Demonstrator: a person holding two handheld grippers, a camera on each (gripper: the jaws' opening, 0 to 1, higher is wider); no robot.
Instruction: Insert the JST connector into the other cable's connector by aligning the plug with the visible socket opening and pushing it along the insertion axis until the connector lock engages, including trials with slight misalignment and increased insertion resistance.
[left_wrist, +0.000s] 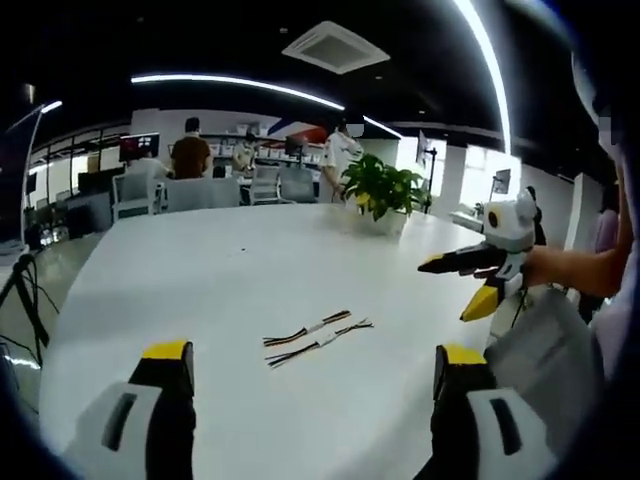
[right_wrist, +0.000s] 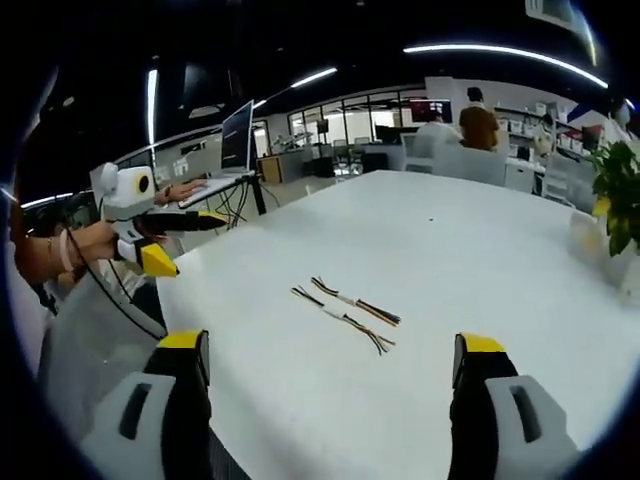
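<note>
Left gripper (left_wrist: 313, 375) and right gripper (right_wrist: 332, 365) hover above the white desk (left_wrist: 200, 280) with jaws spread wide, grasping nothing. Two JST cables (left_wrist: 317, 338) lie side by side on the desk, just beyond both jaws. Potted plant (left_wrist: 381, 190) stands at the far edge.

long ceiling light strips (left_wrist: 240, 82) give bright, even light from above, and the white surface (left_wrist: 250, 280) reflects it as a pale sheen with only faint shadows. the ceiling itself stays dark. both views are soft and slightly blurred, with low detail in the far room. fisheye distortion bends the light strips into arcs and curves the surface edges, strongest toward the borders of each view.
</note>
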